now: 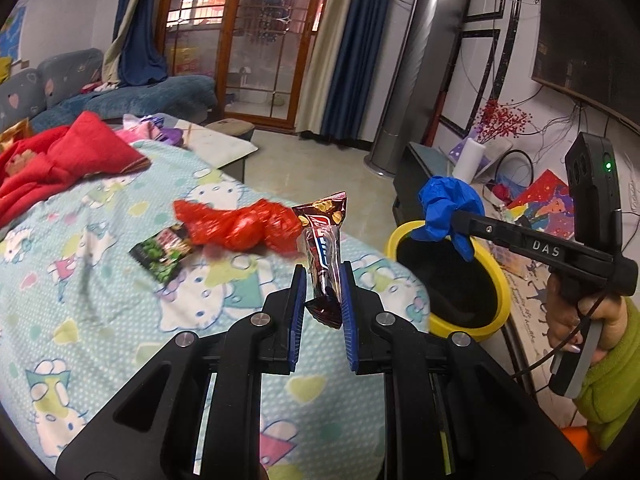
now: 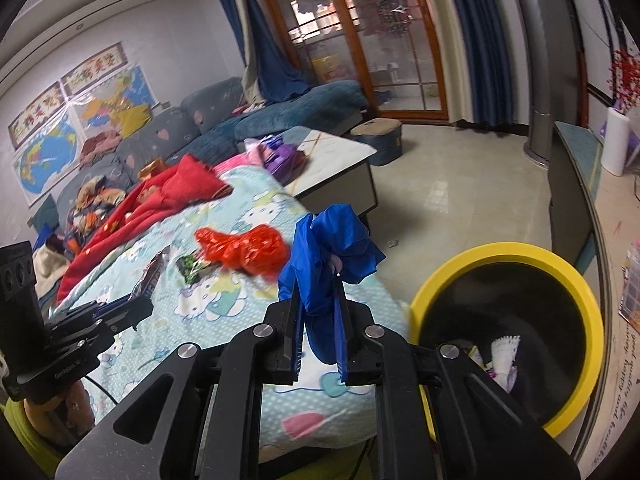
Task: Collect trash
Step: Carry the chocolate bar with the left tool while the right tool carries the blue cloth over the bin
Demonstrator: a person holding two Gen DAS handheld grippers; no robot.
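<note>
Where right wrist looks, bin holds paper

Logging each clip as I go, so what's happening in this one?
A person is clearing trash off a cartoon-print blanket with two handheld grippers. The left gripper is shut on a dark snack wrapper. The right gripper is shut on a crumpled blue plastic bag, near the yellow-rimmed trash bin. A red plastic bag and a green snack packet are on the blanket.
</note>
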